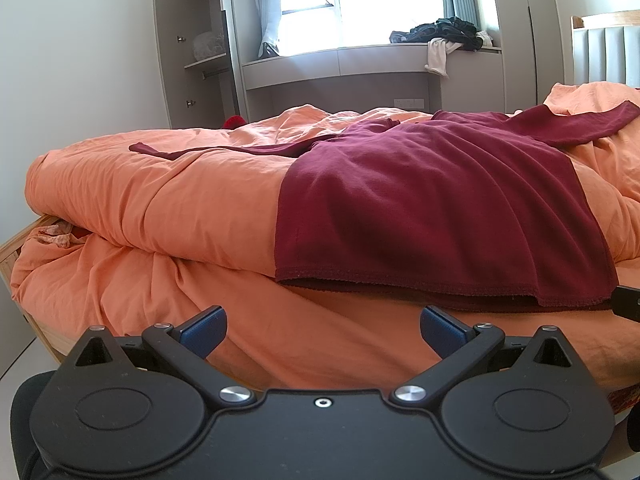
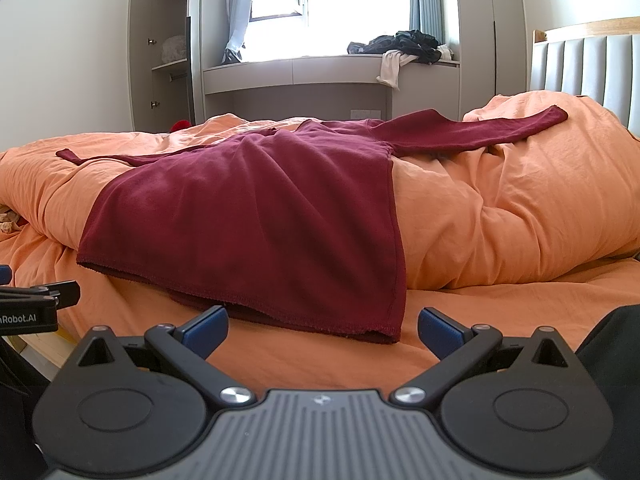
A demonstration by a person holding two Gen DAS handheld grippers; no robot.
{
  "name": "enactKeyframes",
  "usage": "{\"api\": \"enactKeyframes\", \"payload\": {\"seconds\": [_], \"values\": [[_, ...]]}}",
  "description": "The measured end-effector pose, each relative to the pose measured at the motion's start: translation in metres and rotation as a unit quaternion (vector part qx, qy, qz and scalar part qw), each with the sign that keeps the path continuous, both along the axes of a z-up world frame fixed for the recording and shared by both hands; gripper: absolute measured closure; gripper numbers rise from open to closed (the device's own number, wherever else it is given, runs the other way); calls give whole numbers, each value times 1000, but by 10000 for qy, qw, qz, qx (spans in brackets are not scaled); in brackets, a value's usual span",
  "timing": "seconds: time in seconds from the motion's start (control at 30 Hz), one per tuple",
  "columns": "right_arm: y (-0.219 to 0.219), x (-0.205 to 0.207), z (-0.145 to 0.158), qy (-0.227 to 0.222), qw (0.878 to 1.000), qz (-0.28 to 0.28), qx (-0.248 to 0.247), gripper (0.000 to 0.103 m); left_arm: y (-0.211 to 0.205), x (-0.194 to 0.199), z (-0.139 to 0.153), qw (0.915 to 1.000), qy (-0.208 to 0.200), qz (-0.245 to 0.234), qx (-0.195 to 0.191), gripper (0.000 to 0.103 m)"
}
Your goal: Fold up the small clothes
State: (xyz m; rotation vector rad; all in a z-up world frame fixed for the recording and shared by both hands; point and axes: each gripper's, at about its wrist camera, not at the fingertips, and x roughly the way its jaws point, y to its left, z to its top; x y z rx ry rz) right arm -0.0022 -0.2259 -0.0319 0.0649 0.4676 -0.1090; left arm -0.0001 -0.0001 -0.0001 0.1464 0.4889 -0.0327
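A dark red long-sleeved top (image 1: 432, 200) lies spread flat over the orange duvet (image 1: 160, 200), sleeves out to both sides, hem toward me. It also shows in the right wrist view (image 2: 256, 208). My left gripper (image 1: 323, 330) is open and empty, just short of the hem's left part. My right gripper (image 2: 323, 330) is open and empty, just short of the hem's right corner (image 2: 384, 332). The left gripper's body (image 2: 28, 304) shows at the left edge of the right wrist view.
The orange bed sheet (image 2: 520, 312) lies under both grippers. A grey padded headboard (image 2: 580, 68) stands at the right. A window ledge (image 2: 320, 68) at the back carries a pile of dark and white clothes (image 2: 404, 50). An open wardrobe (image 1: 196, 44) stands at the back left.
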Motion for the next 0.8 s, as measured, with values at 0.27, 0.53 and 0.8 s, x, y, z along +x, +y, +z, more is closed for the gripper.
{"api": "enactKeyframes", "payload": {"seconds": [0.27,0.53,0.8], "values": [[1,1,2,6,10000,-3,5,0,0,0,0,10000,9,3,0,0],[-4,1,-2,47,10000,-8,38,0,-4,1,0,10000,38,17,6,0],[-6,18,10,258,9997,8,40,0,-5,18,4,9999,154,31,-41,0]]}}
